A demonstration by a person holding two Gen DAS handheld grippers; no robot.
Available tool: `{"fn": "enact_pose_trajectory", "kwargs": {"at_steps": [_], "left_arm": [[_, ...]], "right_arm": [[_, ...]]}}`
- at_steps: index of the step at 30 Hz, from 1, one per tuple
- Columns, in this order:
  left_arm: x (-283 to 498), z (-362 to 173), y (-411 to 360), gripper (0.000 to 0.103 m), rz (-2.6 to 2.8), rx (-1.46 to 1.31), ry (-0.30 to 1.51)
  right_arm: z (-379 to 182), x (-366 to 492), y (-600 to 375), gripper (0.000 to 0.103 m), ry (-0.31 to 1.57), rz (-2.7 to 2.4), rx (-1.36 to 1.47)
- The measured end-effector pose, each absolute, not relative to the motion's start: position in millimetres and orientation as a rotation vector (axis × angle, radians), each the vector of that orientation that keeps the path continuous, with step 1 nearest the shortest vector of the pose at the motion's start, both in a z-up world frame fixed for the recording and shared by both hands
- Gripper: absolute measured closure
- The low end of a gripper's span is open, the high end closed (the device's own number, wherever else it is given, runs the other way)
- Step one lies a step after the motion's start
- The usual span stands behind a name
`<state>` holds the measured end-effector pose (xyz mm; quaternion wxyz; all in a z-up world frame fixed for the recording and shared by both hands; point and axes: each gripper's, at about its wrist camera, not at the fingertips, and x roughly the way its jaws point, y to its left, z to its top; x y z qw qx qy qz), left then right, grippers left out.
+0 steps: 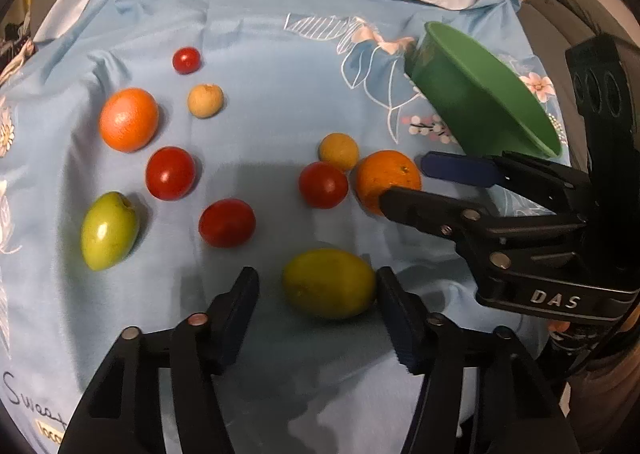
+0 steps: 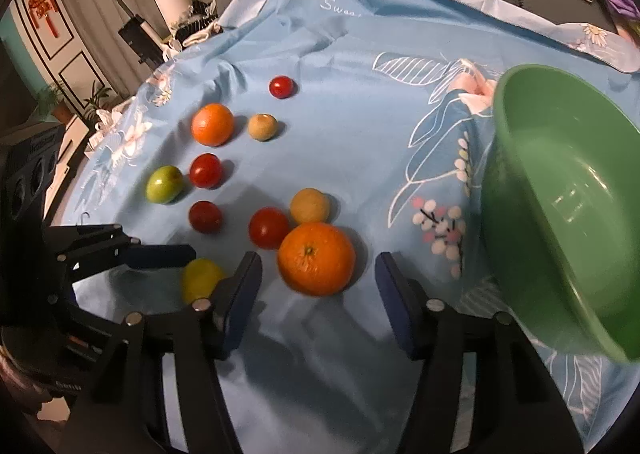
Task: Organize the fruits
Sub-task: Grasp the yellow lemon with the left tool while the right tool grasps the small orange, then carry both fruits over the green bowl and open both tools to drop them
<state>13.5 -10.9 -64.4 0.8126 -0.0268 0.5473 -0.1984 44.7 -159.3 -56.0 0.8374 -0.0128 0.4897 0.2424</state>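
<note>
The yellow-green fruit [image 1: 329,282] lies on the blue cloth [image 1: 260,33] right between the fingers of the left tongs [image 1: 318,308], its long axis running across the gap from finger to finger, so a squeeze would meet it end-on. The right-hand finger sits at its end, touching or nearly so; the left finger stands clear, so the left tongs are part open with nothing gripped.

Just beside, the near orange [image 2: 316,258] sits ahead of the right tongs [image 2: 318,300] and between its fingers, apart from both pads; those tongs too are half open and empty. A red tomato [image 2: 269,228] and a tan fruit [image 2: 310,205] touch the orange on its far side. Each hand looks nearest its own fruit.

The green bowl [image 2: 520,193] is tilted at the right, close to the right tongs.

"DAS" is readable on the right tongs' body, and "Swee…" in script on the cloth.
</note>
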Motion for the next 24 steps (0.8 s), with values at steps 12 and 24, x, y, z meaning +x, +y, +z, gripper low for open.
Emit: {"fn": "enact_pose_trajectory", "kwargs": {"at_steps": [12,24], "left_arm": [[11.2,-63.4,-9.0,0.056,-0.427,-0.057,1.143],[17.6,7.4,-38.8,0.056,-0.510,-0.043,0.944]], "right_arm": [[-65.3,48.8,-153.5,0.060,1.035,0.518,-0.050],[12.3,17.5,-220.0,0.060,0.792,0.418,0.080]]}}
